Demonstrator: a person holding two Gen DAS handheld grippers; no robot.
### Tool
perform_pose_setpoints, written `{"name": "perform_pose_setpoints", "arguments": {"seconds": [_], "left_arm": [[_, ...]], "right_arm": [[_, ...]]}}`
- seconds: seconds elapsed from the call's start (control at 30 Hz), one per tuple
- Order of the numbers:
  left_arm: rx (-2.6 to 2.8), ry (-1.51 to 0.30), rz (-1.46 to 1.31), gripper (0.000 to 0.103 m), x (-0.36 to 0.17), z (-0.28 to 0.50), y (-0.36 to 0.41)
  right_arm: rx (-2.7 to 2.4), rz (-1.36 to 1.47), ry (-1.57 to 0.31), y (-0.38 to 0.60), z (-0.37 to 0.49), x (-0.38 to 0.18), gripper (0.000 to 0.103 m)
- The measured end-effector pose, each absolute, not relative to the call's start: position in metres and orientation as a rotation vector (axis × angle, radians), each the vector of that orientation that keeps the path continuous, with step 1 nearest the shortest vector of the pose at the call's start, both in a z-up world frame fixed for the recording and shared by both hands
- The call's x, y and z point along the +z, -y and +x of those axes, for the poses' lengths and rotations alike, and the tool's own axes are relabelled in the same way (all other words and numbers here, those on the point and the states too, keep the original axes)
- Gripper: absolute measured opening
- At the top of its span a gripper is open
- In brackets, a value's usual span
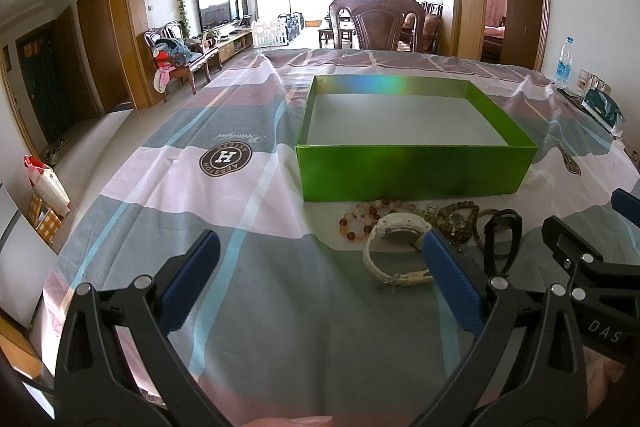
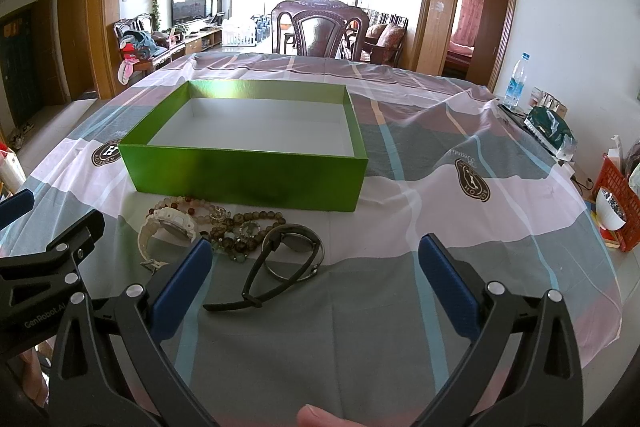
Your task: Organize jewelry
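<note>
Both grippers hover over the desk point(image 2: 440, 227) with fingers spread wide and nothing between them. The left gripper point(image 1: 320, 267) has the white watch point(image 1: 394, 247) touching its right finger point(image 1: 448, 275). The right gripper point(image 2: 316, 267) has the black watch point(image 2: 288, 255) between its fingers, near the left one. Bead bracelets point(image 2: 236, 231) and the green box point(image 2: 248, 143) lie beyond the fingertips.

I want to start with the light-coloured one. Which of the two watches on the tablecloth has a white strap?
The white watch, at the left end of the jewelry pile beside the amber bead bracelet. The other, the black watch, has a dark strap.
</note>
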State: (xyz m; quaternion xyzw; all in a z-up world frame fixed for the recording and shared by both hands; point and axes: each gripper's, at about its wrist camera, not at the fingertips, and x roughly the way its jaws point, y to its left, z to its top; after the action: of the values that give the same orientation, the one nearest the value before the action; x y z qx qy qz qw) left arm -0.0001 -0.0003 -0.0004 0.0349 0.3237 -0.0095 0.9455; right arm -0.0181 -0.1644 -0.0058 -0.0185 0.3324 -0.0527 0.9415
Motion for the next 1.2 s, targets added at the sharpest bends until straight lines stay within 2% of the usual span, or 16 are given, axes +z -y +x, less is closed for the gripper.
{"name": "perform_pose_setpoints", "arguments": {"seconds": [0.37, 0.5, 0.63, 0.7, 0.73, 0.77, 0.83, 0.97, 1.1, 1.13, 1.2], "left_arm": [[-0.026, -0.671, 0.071, 0.1, -0.002, 0.0, 0.0], [-0.018, -0.743, 0.101, 0.1, -0.02, 0.016, -0.001], [-0.072, -0.901, 0.15, 0.1, -0.041, 0.044, 0.009], [-0.098, -0.937, 0.143, 0.1, -0.046, 0.054, 0.012], [-0.108, -0.95, 0.133, 0.099, -0.047, 0.059, 0.012], [-0.115, -0.959, 0.122, 0.092, -0.049, 0.063, 0.012], [-0.138, -0.975, 0.094, 0.081, -0.048, 0.068, 0.012], [-0.16, -0.997, 0.104, 0.078, -0.052, 0.078, 0.017], [-0.182, -1.029, 0.129, 0.076, -0.062, 0.088, 0.025], [-0.183, -1.034, 0.133, 0.072, -0.064, 0.088, 0.026], [-0.197, -1.052, 0.125, 0.046, -0.069, 0.093, 0.026]], "right_arm": [[-0.107, -0.037, -0.681, 0.166, -0.018, -0.005, 0.101], [-0.116, -0.074, -0.741, 0.167, -0.011, -0.016, 0.101], [-0.049, -0.051, -0.888, 0.18, 0.02, -0.043, 0.1], [-0.009, -0.031, -0.949, 0.186, 0.03, -0.052, 0.089], [-0.002, -0.023, -0.974, 0.188, 0.035, -0.056, 0.075], [-0.004, -0.028, -0.993, 0.189, 0.039, -0.059, 0.062], [-0.014, -0.05, -1.005, 0.186, 0.044, -0.062, 0.051], [0.005, -0.071, -1.025, 0.179, 0.052, -0.068, 0.036], [0.006, -0.075, -1.049, 0.178, 0.06, -0.074, 0.035], [0.008, -0.061, -1.061, 0.179, 0.062, -0.077, 0.035], [0.014, -0.052, -1.063, 0.181, 0.065, -0.08, 0.027]]}}
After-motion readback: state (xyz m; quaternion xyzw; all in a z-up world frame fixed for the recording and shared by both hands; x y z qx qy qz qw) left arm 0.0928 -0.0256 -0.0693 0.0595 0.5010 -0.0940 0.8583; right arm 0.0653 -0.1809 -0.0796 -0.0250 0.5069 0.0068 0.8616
